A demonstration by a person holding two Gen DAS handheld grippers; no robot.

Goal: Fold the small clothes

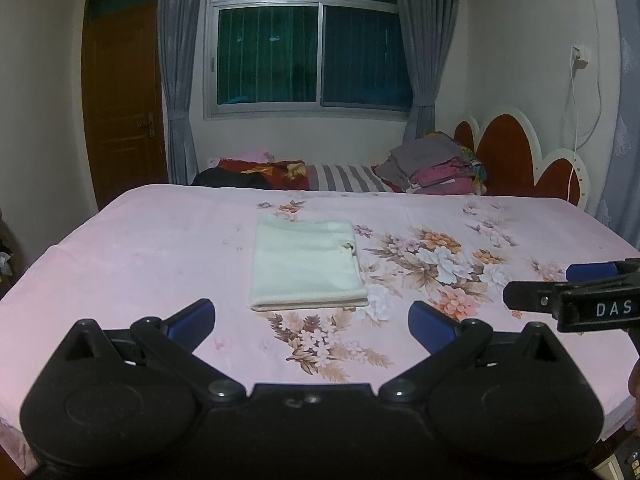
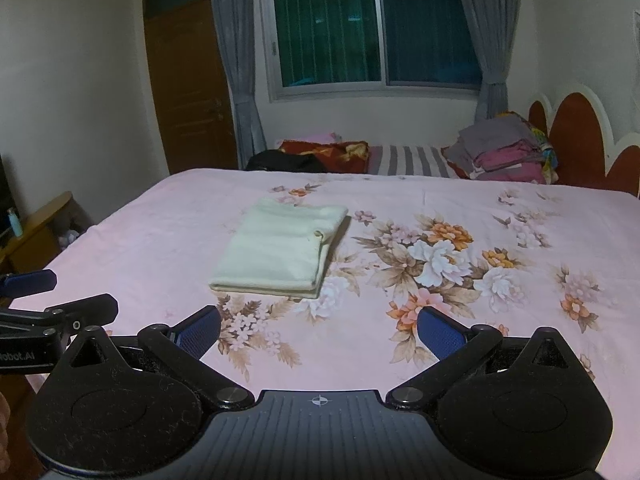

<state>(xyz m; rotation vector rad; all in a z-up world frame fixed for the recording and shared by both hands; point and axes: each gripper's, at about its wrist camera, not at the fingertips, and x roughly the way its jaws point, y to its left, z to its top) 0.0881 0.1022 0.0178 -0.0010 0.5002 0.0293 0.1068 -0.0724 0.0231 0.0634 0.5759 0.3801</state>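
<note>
On the bed (image 1: 140, 240): cream cloth (image 1: 304, 264) lies folded flat, mid-sheet.
Left claw (image 1: 312, 320) and right claw (image 2: 318, 330) hover apart from it, both spread and empty; folding looks finished, so next probably fetch another garment.

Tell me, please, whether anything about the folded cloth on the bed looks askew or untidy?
Mostly tidy: the cream cloth lies flat on the floral sheet. One small flap pokes out along its right edge, so the layers don't align there.
</note>
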